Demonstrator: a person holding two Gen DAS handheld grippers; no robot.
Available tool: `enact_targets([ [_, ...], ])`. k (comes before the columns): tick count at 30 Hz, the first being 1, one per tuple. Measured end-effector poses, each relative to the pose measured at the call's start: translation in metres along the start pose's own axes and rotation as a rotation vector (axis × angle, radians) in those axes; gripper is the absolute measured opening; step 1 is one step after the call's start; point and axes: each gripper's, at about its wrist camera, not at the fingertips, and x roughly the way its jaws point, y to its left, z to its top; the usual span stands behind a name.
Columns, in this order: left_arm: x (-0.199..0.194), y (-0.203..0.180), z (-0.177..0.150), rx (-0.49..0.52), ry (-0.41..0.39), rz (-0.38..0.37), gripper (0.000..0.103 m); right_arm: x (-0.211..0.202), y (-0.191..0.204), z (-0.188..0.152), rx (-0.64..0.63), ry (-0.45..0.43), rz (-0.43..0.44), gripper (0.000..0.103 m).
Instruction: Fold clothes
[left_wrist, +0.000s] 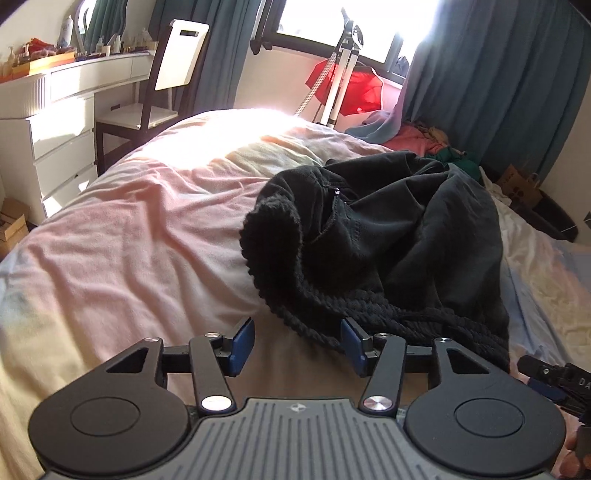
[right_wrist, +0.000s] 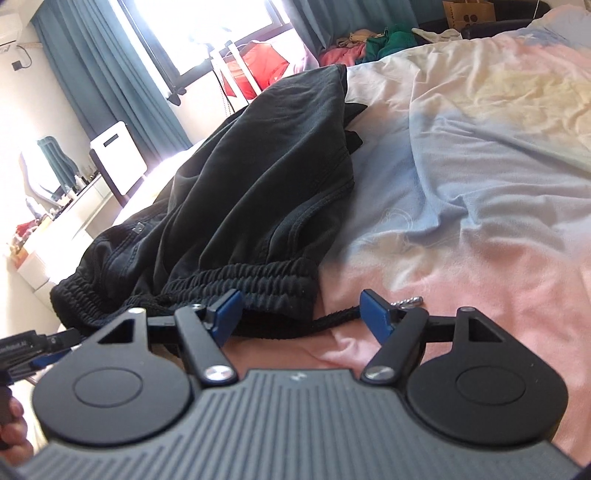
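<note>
A pair of black shorts (left_wrist: 388, 236) is lying in a rumpled heap on the bed (left_wrist: 129, 240), its gathered elastic waistband (right_wrist: 236, 288) facing the two tools and its legs trailing away toward the window. The cloth looks like soft, washed cotton, matte and creased, while the waistband is thick and ribbed, with a dark drawstring (right_wrist: 332, 318) spilling out and ending in a small metal tip on the sheet.

The left gripper (left_wrist: 297, 341) is hanging with its fingers roughly half open, holding nothing; the right one is sitting just at the waistband's edge and only bedding is showing in the gap. The right gripper (right_wrist: 301, 314) is standing wide, straddling the waistband's corner and the drawstring without pinching either.

Several things could be going wrong from here. The right fingers may be closing on the cord alone, so the shorts would slide free. The left may be catching only the upper layer, or biting the loose pastel sheet underneath and dragging it along. The heap is bunched, so uneven grips would be lifting it twisted.
</note>
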Motion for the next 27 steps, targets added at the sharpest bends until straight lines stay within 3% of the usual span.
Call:
enact_targets([
  [6, 0.017, -0.065, -0.015, 0.042, 0.067, -0.225, 0.078, -0.021, -0.013, 0.008, 0.076, -0.045, 0.023, 0.073],
  [13, 0.072, -0.105, -0.023, -0.098, 0.092, -0.246, 0.080, -0.039, -0.039, 0.014, 0.171, -0.091, 0.040, 0.074],
  [18, 0.093, -0.098, -0.027, -0.292, 0.119, -0.325, 0.058, -0.041, -0.049, 0.017, 0.204, -0.103, 0.056, 0.074],
  [20, 0.091, -0.095, -0.029, -0.310, 0.126, -0.352, 0.051, -0.039, -0.049, 0.017, 0.212, -0.100, 0.066, 0.074],
  [23, 0.092, -0.089, -0.035, -0.335, 0.145, -0.411, 0.048, -0.036, -0.048, 0.018, 0.207, -0.097, 0.070, 0.074],
  [27, 0.114, -0.084, -0.045, -0.411, 0.235, -0.589, 0.046, -0.035, -0.047, 0.019, 0.220, -0.097, 0.080, 0.074],
])
